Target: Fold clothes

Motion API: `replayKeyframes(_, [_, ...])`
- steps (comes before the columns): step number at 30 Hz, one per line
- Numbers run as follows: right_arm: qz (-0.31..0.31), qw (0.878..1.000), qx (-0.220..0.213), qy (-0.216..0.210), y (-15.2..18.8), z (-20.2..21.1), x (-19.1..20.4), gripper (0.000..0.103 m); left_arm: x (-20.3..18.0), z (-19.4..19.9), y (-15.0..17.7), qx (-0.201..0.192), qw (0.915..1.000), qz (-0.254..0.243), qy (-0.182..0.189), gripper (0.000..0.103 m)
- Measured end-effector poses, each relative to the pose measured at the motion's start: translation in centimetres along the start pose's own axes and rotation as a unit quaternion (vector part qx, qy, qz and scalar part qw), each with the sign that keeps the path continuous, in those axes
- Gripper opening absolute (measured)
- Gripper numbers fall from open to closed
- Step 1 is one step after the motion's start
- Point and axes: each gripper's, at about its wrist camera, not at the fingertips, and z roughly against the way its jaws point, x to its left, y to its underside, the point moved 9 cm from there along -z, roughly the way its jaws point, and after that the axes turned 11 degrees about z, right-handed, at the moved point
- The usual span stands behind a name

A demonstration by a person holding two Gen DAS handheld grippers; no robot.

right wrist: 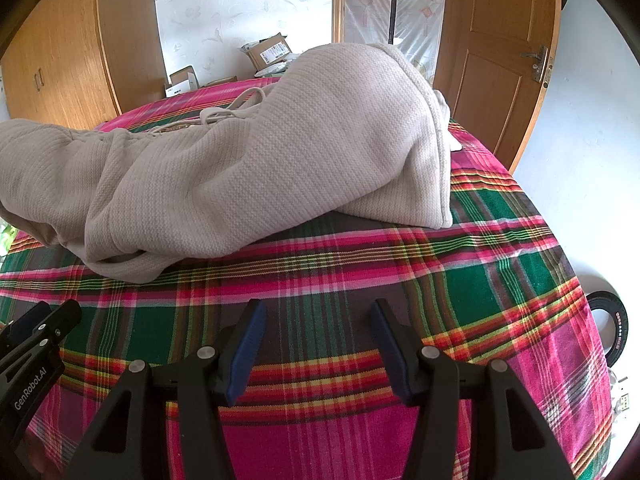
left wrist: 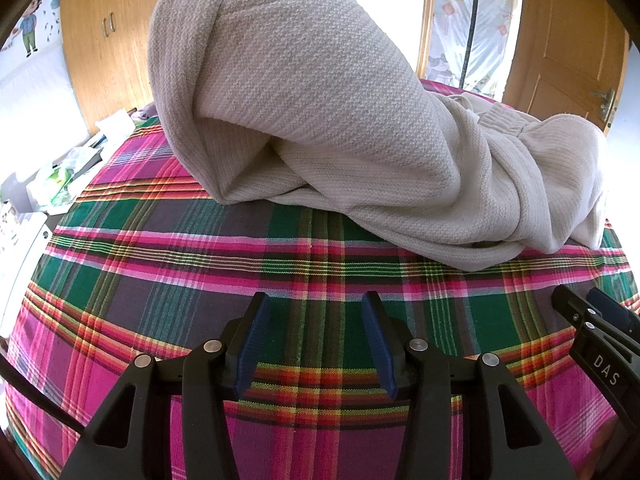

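A beige knit garment (left wrist: pixel 340 128) lies bunched in a loose heap on the plaid cloth (left wrist: pixel 200 272); it also shows in the right wrist view (right wrist: pixel 240 168), with its drawstring (right wrist: pixel 236 110) trailing at the back. My left gripper (left wrist: pixel 316 304) is open and empty, a short way in front of the heap. My right gripper (right wrist: pixel 318 310) is open and empty, also just in front of the heap. Each gripper shows at the edge of the other's view, the right one (left wrist: pixel 580 304) and the left one (right wrist: pixel 48 316).
The plaid cloth (right wrist: pixel 480 280) covers a bed or table. Wooden wardrobes (left wrist: pixel 104 32) stand at the back left and a wooden door (right wrist: pixel 500 52) at the back right. Cardboard boxes (right wrist: pixel 268 54) and clutter (left wrist: pixel 60 176) lie beside the surface. A tyre (right wrist: pixel 612 324) lies on the floor.
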Motion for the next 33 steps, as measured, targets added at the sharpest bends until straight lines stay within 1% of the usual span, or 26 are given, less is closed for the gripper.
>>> replayKeyframes(33, [0.001, 1.0, 0.0, 0.0, 0.01, 0.03, -0.06, 0.056, -0.07, 0.05, -0.13, 0.0, 1.0, -0.001, -0.002, 0.049])
